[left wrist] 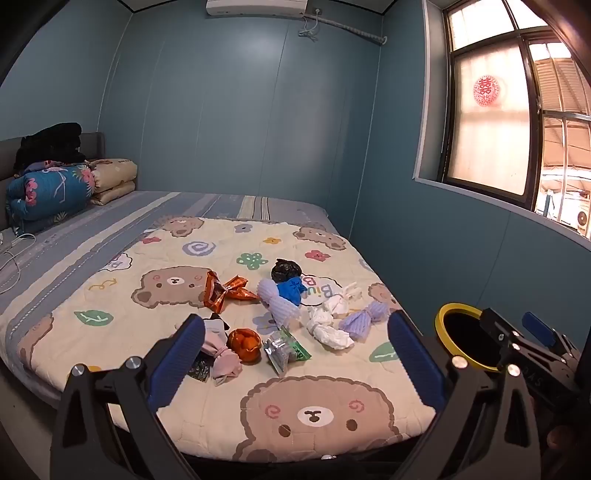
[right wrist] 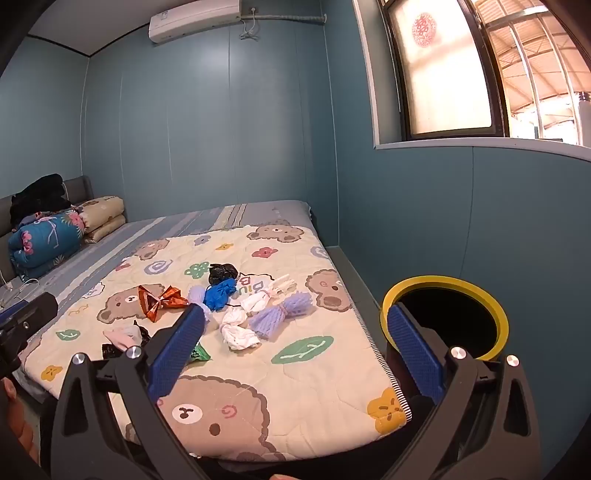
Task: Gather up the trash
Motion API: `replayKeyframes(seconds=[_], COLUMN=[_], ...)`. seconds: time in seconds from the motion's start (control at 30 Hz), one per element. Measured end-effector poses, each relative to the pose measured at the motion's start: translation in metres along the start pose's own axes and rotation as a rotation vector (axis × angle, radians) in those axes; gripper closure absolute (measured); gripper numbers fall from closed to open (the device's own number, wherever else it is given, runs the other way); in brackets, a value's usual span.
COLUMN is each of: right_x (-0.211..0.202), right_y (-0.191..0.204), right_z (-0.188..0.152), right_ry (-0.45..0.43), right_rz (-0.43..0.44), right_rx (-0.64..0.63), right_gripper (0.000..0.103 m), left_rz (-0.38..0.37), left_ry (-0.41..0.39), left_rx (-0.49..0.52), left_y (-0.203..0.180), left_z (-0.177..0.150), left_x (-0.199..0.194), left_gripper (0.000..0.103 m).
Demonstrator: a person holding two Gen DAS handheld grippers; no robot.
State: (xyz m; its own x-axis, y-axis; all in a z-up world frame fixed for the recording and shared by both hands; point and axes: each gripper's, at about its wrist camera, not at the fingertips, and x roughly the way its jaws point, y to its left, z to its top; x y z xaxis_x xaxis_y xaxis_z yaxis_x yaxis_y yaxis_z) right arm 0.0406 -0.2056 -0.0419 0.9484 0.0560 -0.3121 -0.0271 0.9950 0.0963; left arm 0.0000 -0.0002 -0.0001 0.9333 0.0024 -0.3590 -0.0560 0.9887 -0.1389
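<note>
Left wrist view: we look along the left gripper (left wrist: 295, 354), its blue pads (left wrist: 177, 365) spread wide with nothing between them, held above the near end of a bed (left wrist: 207, 206). A cream quilt (left wrist: 332, 373) printed with bears, flowers and leaves covers this end; beyond it lies a grey-blue striped sheet. The trash is scattered mid-quilt: an orange wrapper (left wrist: 221, 291), a black bag (left wrist: 285, 269) touching a blue bag (left wrist: 293, 291), a lilac net (left wrist: 275, 302), white wads (left wrist: 328, 328), a second lilac net (left wrist: 364, 319), a round orange piece (left wrist: 245, 343), a clear packet (left wrist: 286, 347) and a pink cloth (left wrist: 221, 360). At the headboard folded bedding (left wrist: 55, 192) is stacked with dark clothes on top. The walls are plain blue-grey, an air conditioner (left wrist: 256, 6) sits at the ceiling, and a dark-framed window (left wrist: 491, 125) with a red paper cutting fills the right wall. A yellow-rimmed bin (left wrist: 443, 314) stands off the bed's right edge, partly behind the right gripper (left wrist: 517, 325).

Right wrist view: we see the right gripper (right wrist: 295, 350) spread just as wide and empty, its right pad in front of the bin (right wrist: 498, 314), which stands in the gap between bed and wall. The trash lies left of centre on the quilt (right wrist: 295, 387), well apart from the bin. The left gripper's tip (right wrist: 29, 314) shows at the left edge, and the window (right wrist: 443, 70) is upper right.
</note>
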Motion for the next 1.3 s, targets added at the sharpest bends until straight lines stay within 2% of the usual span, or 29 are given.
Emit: replayKeyframes(seconds=[1.3], right_x=[0.0008], right_y=[-0.0019], right_z=[-0.0014], right_ry=[-0.001], right_rz=[-0.002], right_rx=[0.008], right_gripper=[0.008], left_rz=[-0.007], left_ry=[0.015], left_rx=[-0.025], left_y=[0.0046], left_z=[-0.0059], left_x=[0.0039], left_gripper=[0.007])
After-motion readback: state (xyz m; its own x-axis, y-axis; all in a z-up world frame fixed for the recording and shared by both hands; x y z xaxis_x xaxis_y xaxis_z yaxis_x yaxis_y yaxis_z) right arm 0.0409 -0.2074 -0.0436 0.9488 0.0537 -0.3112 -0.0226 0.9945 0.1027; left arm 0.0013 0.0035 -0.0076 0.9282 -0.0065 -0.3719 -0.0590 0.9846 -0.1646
